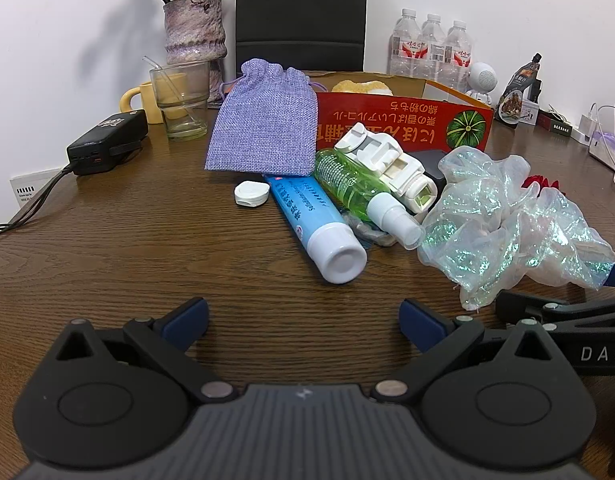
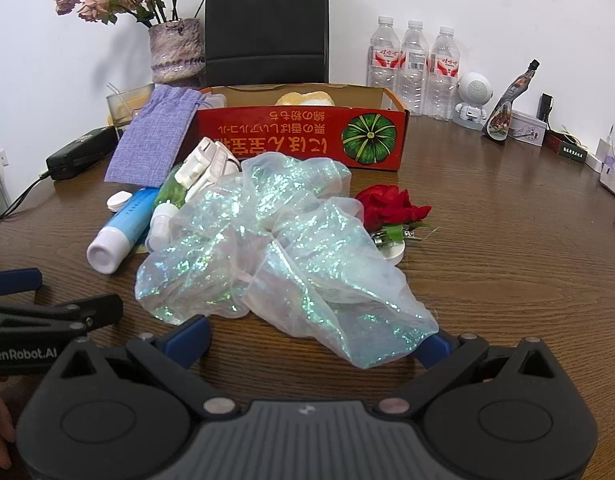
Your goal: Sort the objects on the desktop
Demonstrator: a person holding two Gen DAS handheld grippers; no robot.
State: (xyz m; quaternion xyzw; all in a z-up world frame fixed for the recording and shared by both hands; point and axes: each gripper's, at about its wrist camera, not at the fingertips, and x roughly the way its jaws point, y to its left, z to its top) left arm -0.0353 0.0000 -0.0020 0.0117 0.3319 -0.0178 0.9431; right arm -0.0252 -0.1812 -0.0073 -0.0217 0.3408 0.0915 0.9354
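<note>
A clutter pile lies on the wooden table before a red cardboard box (image 1: 403, 120) (image 2: 307, 136). In it are a purple cloth pouch (image 1: 263, 124) (image 2: 155, 140), a blue tube with a white cap (image 1: 319, 224) (image 2: 119, 232), a green spray bottle (image 1: 355, 188), a white plastic clip (image 1: 387, 160), a small round white case (image 1: 250, 193) and an iridescent sheer bag (image 1: 507, 216) (image 2: 275, 248). A red fabric rose (image 2: 391, 208) rests right of the bag. My left gripper (image 1: 303, 322) stands open just short of the tube's cap. My right gripper (image 2: 319, 340) is open, the bag's near corner lying between its fingers.
At the back stand a vase of dried flowers (image 1: 193, 28), a glass (image 1: 181, 96), a yellow mug (image 1: 141, 100), a black power bank with cable (image 1: 107, 140), three water bottles (image 2: 415, 64), a small white robot figure (image 2: 473, 100), a dark chair back and small boxes at the right.
</note>
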